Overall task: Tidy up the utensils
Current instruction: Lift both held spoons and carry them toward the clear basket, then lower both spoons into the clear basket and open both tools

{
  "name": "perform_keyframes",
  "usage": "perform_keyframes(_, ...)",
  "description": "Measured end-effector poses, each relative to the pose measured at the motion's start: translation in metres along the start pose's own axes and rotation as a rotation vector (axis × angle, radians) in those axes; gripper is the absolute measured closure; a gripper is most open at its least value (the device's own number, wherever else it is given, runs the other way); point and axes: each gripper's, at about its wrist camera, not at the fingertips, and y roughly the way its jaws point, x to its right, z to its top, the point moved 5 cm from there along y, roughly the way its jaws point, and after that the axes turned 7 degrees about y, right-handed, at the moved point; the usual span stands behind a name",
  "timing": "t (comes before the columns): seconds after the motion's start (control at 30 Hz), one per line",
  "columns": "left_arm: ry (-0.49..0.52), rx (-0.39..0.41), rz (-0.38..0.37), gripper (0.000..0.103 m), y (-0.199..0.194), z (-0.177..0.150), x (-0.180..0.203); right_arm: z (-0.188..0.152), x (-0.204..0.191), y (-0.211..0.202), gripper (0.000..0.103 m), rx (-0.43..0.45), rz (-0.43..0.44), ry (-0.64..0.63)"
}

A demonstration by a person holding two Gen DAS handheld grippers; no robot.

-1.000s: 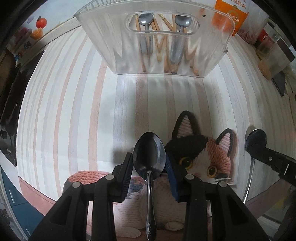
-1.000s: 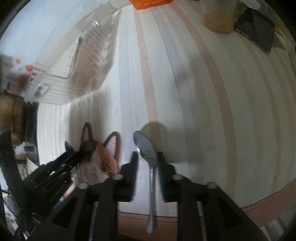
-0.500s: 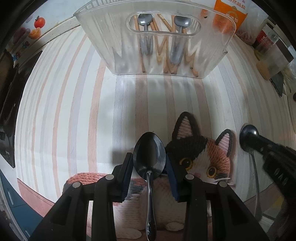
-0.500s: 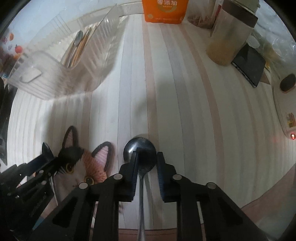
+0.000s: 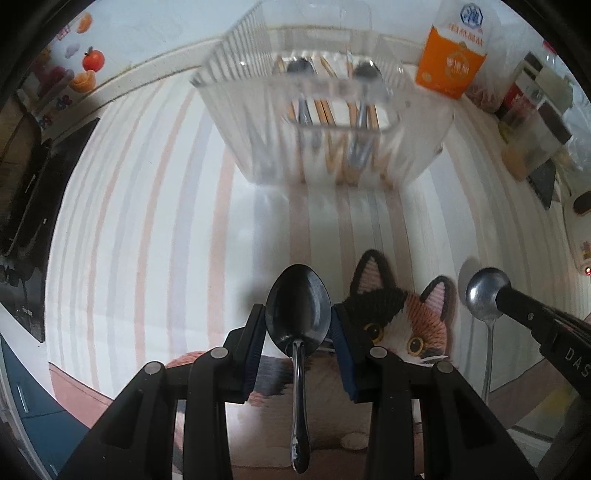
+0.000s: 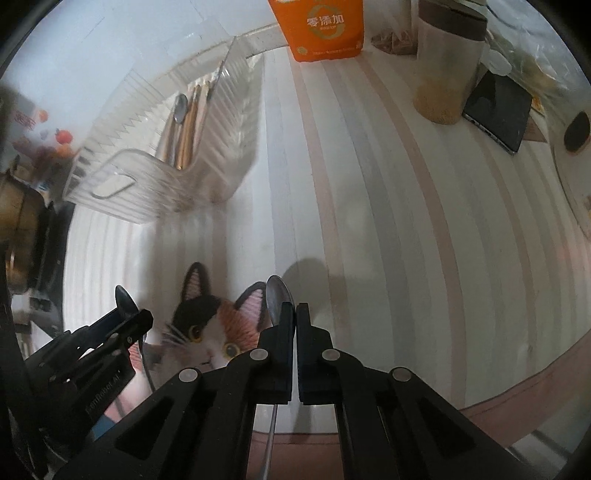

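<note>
My left gripper (image 5: 298,325) is shut on a dark metal spoon (image 5: 297,314), bowl forward, lifted above the striped table. My right gripper (image 6: 296,314) is shut on a silver spoon (image 6: 277,299), turned edge-on between the pads; it also shows in the left wrist view (image 5: 485,295). A clear plastic utensil basket (image 5: 314,122) stands at the far side of the table and holds spoons and wooden chopsticks; it also shows in the right wrist view (image 6: 177,147). The left gripper shows at the lower left of the right wrist view (image 6: 125,314).
A cat-shaped mat (image 5: 402,325) lies under both grippers near the table's front edge. An orange carton (image 6: 319,26), a jar (image 6: 447,62) and a black phone (image 6: 498,110) stand at the far right. A dark appliance (image 5: 26,192) is at the left.
Both grippers have risen and tilted back from the table with their spoons. The silver spoon has turned edge-on in the right gripper. The basket looks farther away.
</note>
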Motion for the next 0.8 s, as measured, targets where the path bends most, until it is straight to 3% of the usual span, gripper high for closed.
perform_keyframes(0.47,-0.07,0.153,0.004,0.071,-0.087,0.027,-0.037,0.051,-0.04,-0.055,0.102,0.116,0.135,0.003)
perform_keyframes(0.8,-0.063,0.305,-0.037,0.071,-0.164,0.091,-0.047,0.113,-0.079,-0.105,0.102,0.201,0.231,-0.031)
